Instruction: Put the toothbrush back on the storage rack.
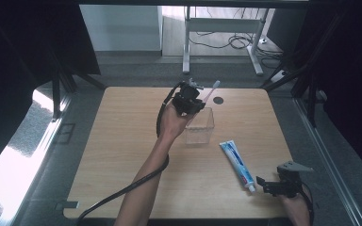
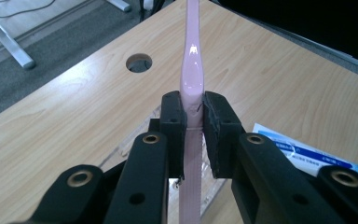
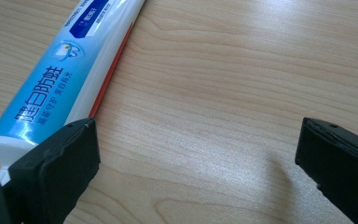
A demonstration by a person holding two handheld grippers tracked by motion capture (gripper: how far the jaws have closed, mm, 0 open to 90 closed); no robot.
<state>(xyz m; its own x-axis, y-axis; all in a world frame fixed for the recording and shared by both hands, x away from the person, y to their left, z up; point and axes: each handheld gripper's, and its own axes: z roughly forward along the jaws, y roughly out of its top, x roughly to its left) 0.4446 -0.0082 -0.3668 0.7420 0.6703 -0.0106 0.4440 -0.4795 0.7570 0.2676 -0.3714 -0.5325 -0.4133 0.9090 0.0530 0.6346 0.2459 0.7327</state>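
Observation:
A pale pink toothbrush [image 2: 191, 70] is clamped by its handle in my left gripper [image 1: 188, 100], which is shut on it above a clear plastic cup [image 1: 201, 127] near the table's middle back. Its head [image 1: 215, 84] sticks up and away past the jaws. In the left gripper view the handle runs down between the pads [image 2: 173, 122] toward the cup's rim below. A blue and white toothpaste tube [image 1: 237, 164] lies flat to the right front. My right gripper [image 1: 269, 185] rests low by the tube's cap end, open, with the tube [image 3: 56, 79] just outside its left pad [image 3: 70, 154].
The wooden table [image 1: 122, 155] has a round cable hole [image 1: 218, 100] at the back, right of the cup. A white desk frame [image 1: 221, 28] and loose cables stand on the floor beyond. Dark curtains hang on both sides.

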